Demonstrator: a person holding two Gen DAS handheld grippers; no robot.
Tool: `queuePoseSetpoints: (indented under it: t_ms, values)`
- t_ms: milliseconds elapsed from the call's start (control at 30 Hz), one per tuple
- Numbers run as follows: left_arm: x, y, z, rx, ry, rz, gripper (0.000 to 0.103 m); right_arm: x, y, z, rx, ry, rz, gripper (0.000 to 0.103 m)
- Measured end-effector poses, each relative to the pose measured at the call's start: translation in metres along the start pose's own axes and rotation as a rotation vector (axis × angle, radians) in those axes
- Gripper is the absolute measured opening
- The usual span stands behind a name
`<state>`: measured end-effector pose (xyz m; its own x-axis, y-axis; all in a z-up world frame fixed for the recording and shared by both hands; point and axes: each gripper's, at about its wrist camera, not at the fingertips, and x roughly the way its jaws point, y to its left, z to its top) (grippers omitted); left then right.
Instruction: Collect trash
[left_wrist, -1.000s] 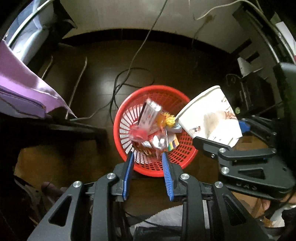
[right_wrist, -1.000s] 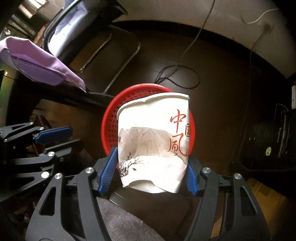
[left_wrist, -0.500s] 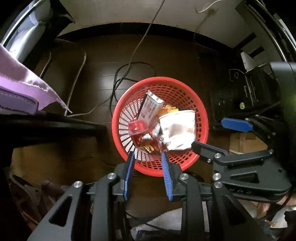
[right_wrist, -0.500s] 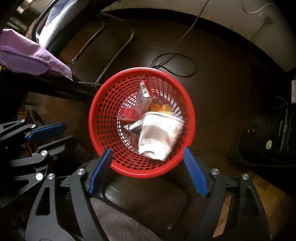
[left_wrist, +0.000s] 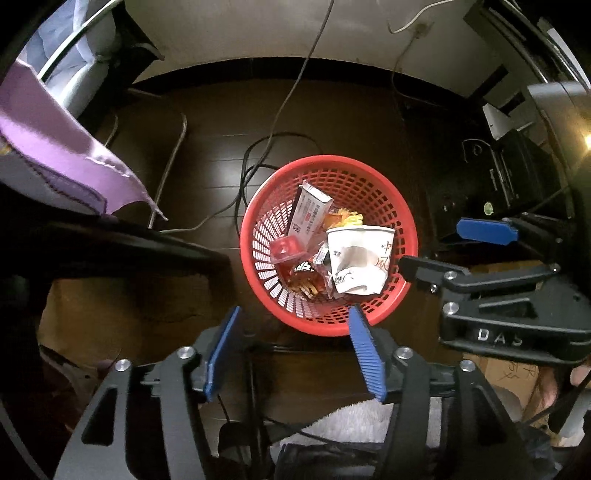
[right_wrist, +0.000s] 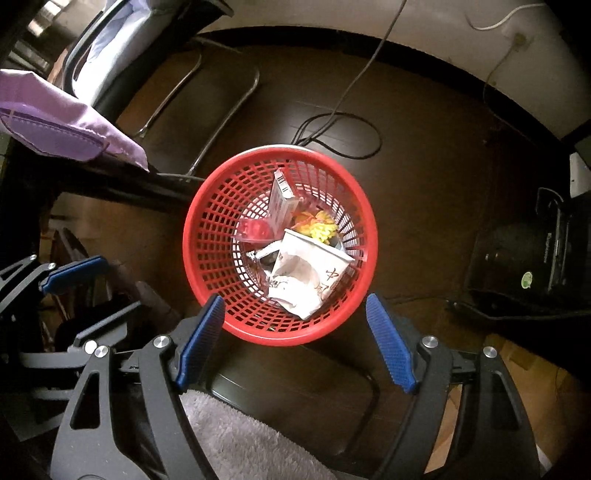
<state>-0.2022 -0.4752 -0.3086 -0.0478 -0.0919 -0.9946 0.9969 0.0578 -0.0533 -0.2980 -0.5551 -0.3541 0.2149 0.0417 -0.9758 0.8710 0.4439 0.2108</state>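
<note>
A red mesh basket (left_wrist: 400, 295) (right_wrist: 207, 280) stands on the dark floor, seen from above in both wrist views. Inside lies a crumpled white paper cup (left_wrist: 356, 260) (right_wrist: 308, 273) with red characters, beside a white carton (left_wrist: 309, 212) (right_wrist: 281, 201), a red plastic tub (left_wrist: 286, 249) (right_wrist: 255, 229), yellow scraps (right_wrist: 319, 229) and snack wrappers (left_wrist: 304, 275). My left gripper (left_wrist: 293, 350) hangs over the basket's near rim, its jaws opening with nothing between them. My right gripper (right_wrist: 293, 343) hovers above the basket, open and empty; it also shows at the right of the left wrist view (left_wrist: 443, 245).
A purple cloth (left_wrist: 55, 147) (right_wrist: 62, 122) hangs over a dark table edge on the left. Cables (left_wrist: 258, 173) (right_wrist: 340, 133) trail over the floor behind the basket. A chair's metal legs (right_wrist: 207, 99) stand at back left; black equipment (right_wrist: 528, 266) sits right. Cardboard (left_wrist: 506, 373) lies lower right.
The right gripper opened and the paper cup fell from it into the basket. The left gripper's jaws have spread wider in the last half second.
</note>
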Motion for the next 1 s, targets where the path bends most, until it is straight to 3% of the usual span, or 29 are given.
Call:
queuePoseSetpoints:
  t_ms: [133, 333, 1000]
  values:
    - [-0.008, -0.001, -0.006, 0.002, -0.011, 0.02, 0.065, -0.006, 0.0, -0.003, 0.018, 0.001, -0.017, 0.077]
    - [-0.02, 0.006, -0.017, -0.045, -0.03, 0.045, 0.071, -0.011, -0.002, -0.023, 0.143, 0.033, -0.029, 0.077]
    - [-0.045, 0.014, -0.032, -0.089, -0.083, 0.031, 0.077, -0.025, 0.015, -0.04, 0.143, 0.032, -0.114, 0.077]
